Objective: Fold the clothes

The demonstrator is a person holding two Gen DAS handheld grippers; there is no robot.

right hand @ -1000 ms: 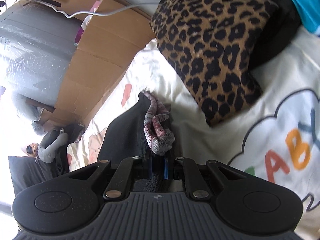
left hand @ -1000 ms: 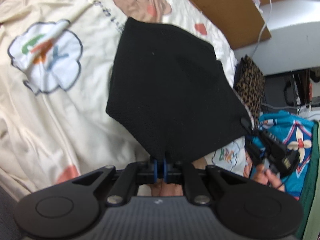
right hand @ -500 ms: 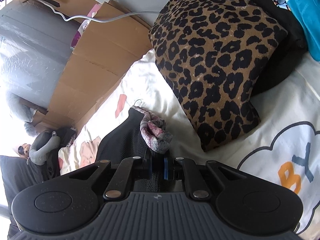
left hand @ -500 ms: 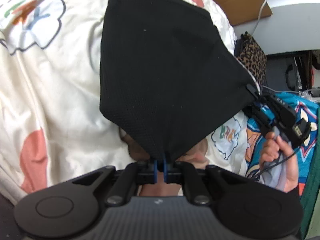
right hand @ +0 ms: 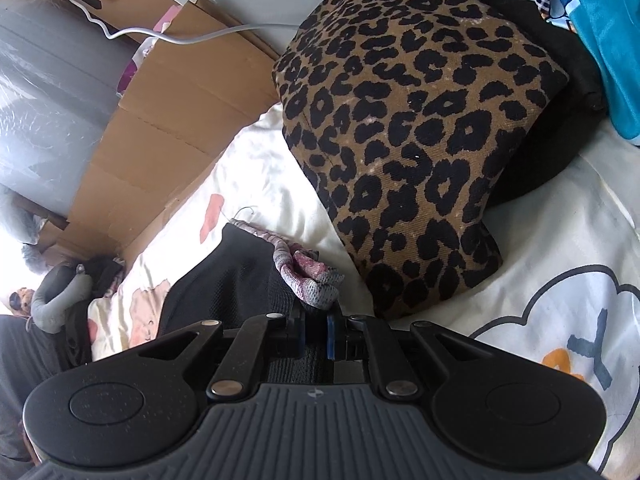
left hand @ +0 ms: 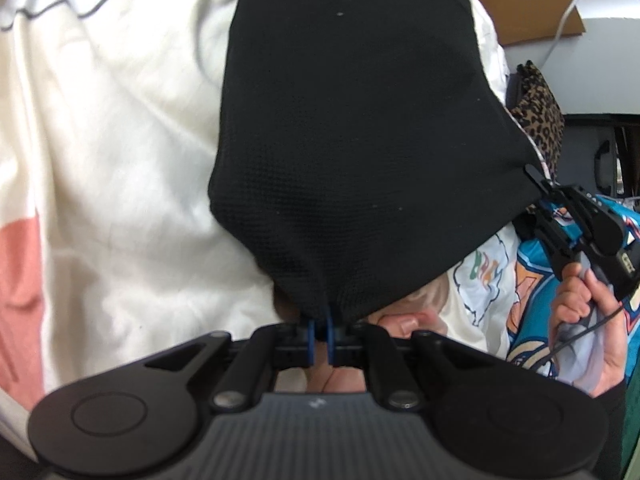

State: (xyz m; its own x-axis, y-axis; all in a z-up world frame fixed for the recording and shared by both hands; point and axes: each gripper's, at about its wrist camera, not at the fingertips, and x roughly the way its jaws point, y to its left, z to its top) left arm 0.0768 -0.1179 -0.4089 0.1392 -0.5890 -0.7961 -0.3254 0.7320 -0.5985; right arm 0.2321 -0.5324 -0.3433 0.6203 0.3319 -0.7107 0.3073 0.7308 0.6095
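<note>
So the black garment (left hand: pixel 352 140) is stretched over the cream cartoon-print bedsheet (left hand: pixel 112 168), pinned at 2 corners. The left gripper (left hand: pixel 319 334) has its blue pads clamped tight on the near corner. The right gripper (right hand: pixel 316 334) is pinching the other corner, where a pink-grey trim (right hand: pixel 308 276) bunches up just past its fingers. A leopard-print cushion (right hand: pixel 412 128) sits right beside that, with cardboard (right hand: pixel 160 128) behind it.
</note>
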